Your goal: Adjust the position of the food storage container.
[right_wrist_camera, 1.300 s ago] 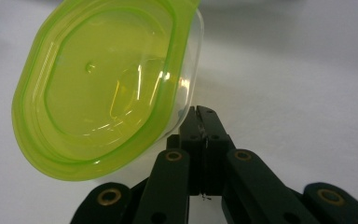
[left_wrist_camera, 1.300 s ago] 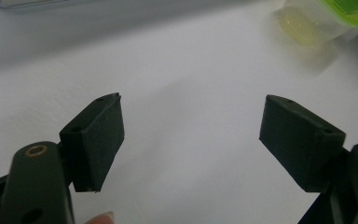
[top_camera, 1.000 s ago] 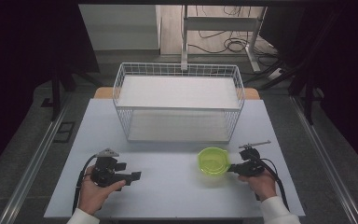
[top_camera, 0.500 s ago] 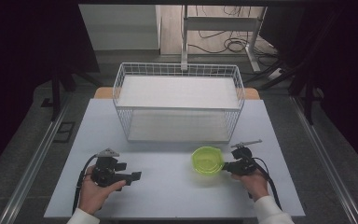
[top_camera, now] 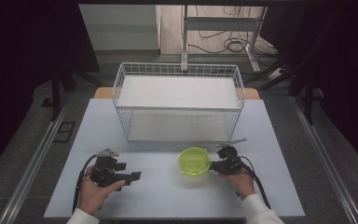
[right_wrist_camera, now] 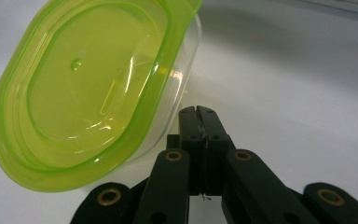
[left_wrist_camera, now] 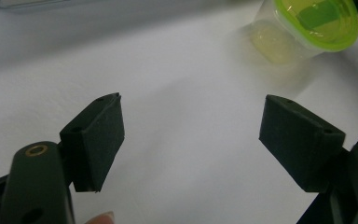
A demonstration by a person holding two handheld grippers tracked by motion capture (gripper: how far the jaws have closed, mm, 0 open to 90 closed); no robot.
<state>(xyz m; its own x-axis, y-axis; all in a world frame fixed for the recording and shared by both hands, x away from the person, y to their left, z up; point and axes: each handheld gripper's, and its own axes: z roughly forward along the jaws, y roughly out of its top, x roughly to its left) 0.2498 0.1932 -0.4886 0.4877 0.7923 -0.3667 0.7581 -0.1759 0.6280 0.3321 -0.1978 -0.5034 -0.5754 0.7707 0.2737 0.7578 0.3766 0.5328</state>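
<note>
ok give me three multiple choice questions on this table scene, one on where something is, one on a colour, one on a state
1. Where does the tub stand?
A. inside the wire basket
B. on the table in front of the wire basket, by the right gripper
C. beside the left gripper

2. What colour is the tub's lid?
A. yellow-green
B. red
C. blue

3. How do the left gripper's jaws stand?
A. shut on the tub
B. shut on nothing
C. wide apart with nothing between them

Answers:
1 B: in the high view the tub sits on the table in front of the wire basket, next to the right gripper.
2 A: the lid is translucent yellow-green in the right gripper view.
3 C: in the left gripper view the left gripper shows bare table between its jaws.
</note>
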